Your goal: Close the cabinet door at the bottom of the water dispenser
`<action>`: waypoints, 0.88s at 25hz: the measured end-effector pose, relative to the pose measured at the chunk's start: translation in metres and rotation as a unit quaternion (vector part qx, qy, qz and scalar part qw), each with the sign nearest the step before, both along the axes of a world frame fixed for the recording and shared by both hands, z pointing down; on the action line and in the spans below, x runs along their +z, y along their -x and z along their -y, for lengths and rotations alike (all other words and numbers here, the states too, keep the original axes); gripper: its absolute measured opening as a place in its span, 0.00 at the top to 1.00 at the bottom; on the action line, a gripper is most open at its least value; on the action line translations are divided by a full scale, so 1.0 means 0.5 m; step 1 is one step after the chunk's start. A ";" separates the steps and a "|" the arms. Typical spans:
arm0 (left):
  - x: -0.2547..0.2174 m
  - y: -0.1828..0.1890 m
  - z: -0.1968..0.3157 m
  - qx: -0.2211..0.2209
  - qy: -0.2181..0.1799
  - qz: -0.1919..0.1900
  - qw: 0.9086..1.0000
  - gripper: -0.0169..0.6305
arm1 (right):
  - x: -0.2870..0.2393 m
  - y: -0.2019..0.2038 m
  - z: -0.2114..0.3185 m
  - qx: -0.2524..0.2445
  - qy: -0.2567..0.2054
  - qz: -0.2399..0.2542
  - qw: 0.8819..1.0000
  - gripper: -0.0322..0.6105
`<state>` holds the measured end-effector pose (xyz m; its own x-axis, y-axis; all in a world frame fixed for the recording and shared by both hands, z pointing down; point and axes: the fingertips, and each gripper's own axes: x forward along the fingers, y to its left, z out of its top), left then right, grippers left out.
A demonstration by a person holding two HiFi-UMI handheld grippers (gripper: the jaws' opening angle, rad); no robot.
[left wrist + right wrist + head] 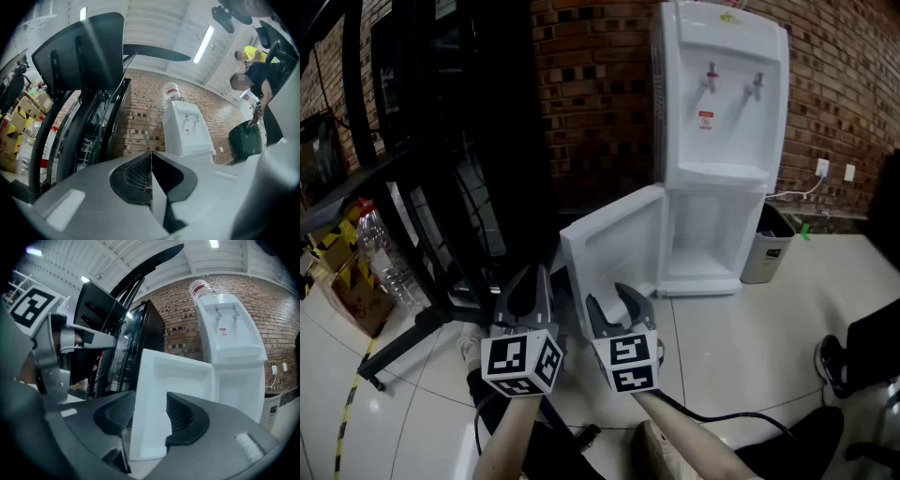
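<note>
**Right gripper open at the door's edge, left gripper shut; cabinet door stands wide open**

The right gripper (615,307) (149,414) has its jaws spread. In the right gripper view the free edge of the white cabinet door (614,246) (165,394) stands in the gap between them, the left jaw on the door's outer side and the right jaw in front of its moulded inner face. Whether either jaw touches the door cannot be told. In the head view this gripper sits low, just in front of the door's lower outer corner.

The left gripper (528,289) (151,169) is just beside it, on the left, with its jaws pressed together and nothing between them. It is clear of the door and points up toward the black rack (441,141) (84,93).

The door hangs from the bottom of the water dispenser (722,103) (229,333) (185,129) and swings out to the left, well away from the cabinet opening (712,246), whose white inside shows. A bottle (201,287) (172,92) sits on top of the dispenser, which has two taps on its front.

A grey bin (766,246) stands right beside the dispenser on its right, and a wall socket (823,169) is farther right on the brick wall (591,94). Left of the rack are plastic bottles (380,253) and a cardboard box (356,302). The floor (750,337) is pale tile.

In the left gripper view a person in dark clothes (262,89) bends over at the right.
</note>
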<state>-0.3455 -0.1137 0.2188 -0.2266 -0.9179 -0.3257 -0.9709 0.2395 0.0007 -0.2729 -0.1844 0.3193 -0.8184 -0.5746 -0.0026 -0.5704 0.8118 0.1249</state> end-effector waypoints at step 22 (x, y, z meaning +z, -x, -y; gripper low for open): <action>0.120 0.083 0.051 -0.028 0.053 -0.045 0.997 0.95 | 0.071 0.130 0.072 0.050 0.007 -0.047 0.998 0.57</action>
<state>-0.3869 -0.1390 0.2785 -0.3020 -0.9315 -0.2028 -0.9533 0.2963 0.0586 -0.3378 -0.2205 0.3549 -0.7532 -0.6530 0.0795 -0.6351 0.7533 0.1711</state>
